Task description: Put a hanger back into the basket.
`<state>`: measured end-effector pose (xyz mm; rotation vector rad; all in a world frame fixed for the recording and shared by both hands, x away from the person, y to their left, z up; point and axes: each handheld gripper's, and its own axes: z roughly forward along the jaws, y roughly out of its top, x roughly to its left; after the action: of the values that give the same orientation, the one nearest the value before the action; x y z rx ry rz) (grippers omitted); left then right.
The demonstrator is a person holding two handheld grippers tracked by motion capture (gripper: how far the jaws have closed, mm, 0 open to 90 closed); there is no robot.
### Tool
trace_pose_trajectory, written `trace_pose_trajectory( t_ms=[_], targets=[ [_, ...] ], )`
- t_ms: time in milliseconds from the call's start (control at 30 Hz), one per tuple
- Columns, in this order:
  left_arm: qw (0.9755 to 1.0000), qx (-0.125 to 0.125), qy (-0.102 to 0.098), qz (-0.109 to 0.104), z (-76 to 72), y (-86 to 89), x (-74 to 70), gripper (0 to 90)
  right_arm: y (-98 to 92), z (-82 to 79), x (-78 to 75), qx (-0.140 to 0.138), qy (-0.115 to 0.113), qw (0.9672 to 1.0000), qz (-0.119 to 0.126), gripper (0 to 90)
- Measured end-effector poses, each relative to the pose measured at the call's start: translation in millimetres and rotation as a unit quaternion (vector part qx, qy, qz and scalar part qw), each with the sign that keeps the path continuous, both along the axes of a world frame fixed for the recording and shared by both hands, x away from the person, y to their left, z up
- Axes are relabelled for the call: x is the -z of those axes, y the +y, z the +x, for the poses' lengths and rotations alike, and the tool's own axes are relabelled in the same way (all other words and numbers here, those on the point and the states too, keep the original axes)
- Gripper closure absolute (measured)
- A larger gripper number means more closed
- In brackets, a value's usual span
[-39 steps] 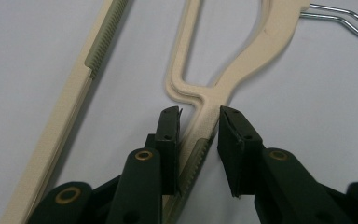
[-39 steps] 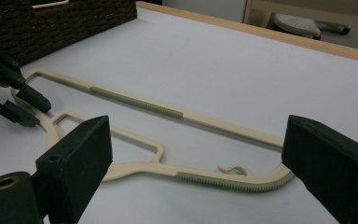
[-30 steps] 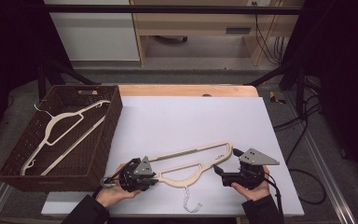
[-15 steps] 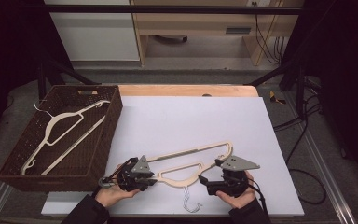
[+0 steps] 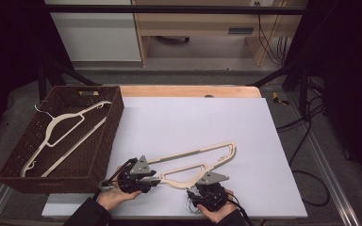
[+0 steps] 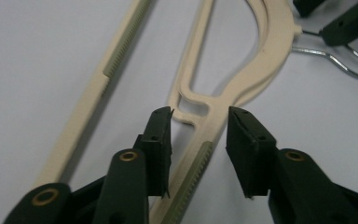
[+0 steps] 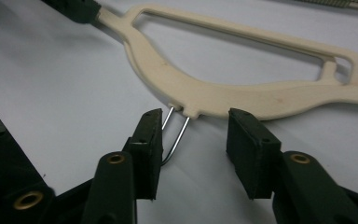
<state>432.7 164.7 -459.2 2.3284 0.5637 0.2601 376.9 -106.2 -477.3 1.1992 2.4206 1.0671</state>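
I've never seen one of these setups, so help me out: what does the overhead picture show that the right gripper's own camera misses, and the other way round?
High view alone: a brown wicker basket at the table's left holding a second cream hanger, and both hands with the left gripper and right gripper seen from above.

Right gripper view alone: the close-up of the open black jaws either side of the steel hook wire where it enters the hanger's neck.

Both: the cream hanger on the table and the white tabletop.
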Motion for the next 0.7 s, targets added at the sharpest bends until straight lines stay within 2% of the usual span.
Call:
trace_pose_trajectory(
  t_ms=[67, 100, 167, 233, 300, 333, 400, 433, 533, 567, 667, 700],
  targets=[
    [0.9996, -0.015, -0.011, -0.021, 0.0, 5.2, -4.7, 53.5, 2.2, -1.1, 0.1, -0.001, 0.002, 1.0000, -0.003, 61.5],
    [0.9991, -0.024, -0.014, -0.033, 0.2, 8.0, -6.7, 50.7, 3.9, -2.3, -0.5, 0.000, -0.006, 0.9998, -0.019, 66.0],
    [0.9977, -0.039, -0.018, -0.052, 0.9, 13.8, -10.7, 45.4, 6.7, -3.7, -1.3, 0.003, 0.001, 0.9999, -0.016, 71.2],
    [0.9962, -0.050, -0.022, -0.067, 0.8, 18.7, -13.7, 40.1, 9.9, -5.6, -1.9, 0.006, -0.003, 0.9994, -0.034, 76.2],
    [0.9947, -0.061, -0.020, -0.080, 0.0, 23.6, -16.0, 36.4, 15.0, -7.7, -3.6, 0.016, 0.007, 0.9990, -0.041, 81.9],
    [0.9947, -0.061, -0.020, -0.080, 0.0, 23.6, -16.0, 35.8, 16.3, -7.1, -4.3, 0.025, 0.012, 0.9987, -0.043, 82.7],
    [0.9939, -0.066, -0.020, -0.086, -0.9, 26.1, -17.3, 34.8, 15.8, -5.0, -5.7, 0.036, 0.031, 0.9984, -0.030, 83.8],
    [0.9939, -0.066, -0.020, -0.086, -0.9, 26.1, -17.3, 34.1, 16.7, -4.5, -6.7, 0.049, 0.049, 0.9975, -0.012, 84.2],
    [0.9935, -0.066, -0.020, -0.091, -1.3, 26.6, -18.0, 33.2, 11.7, -0.5, -6.5, 0.052, 0.062, 0.9967, -0.006, 85.0],
    [0.9934, -0.065, -0.021, -0.093, -1.7, 25.5, -17.6, 32.7, 8.4, 2.7, -6.9, 0.056, 0.080, 0.9951, 0.016, 85.8],
    [0.9937, -0.061, -0.018, -0.092, -1.9, 23.9, -16.9, 31.9, 6.3, 5.0, -7.1, 0.057, 0.085, 0.9946, 0.019, 86.7],
    [0.9940, -0.059, -0.018, -0.091, -2.2, 23.2, -16.6, 31.7, 4.6, 6.1, -8.0, 0.062, 0.080, 0.9948, 0.014, 87.6]
  ],
)
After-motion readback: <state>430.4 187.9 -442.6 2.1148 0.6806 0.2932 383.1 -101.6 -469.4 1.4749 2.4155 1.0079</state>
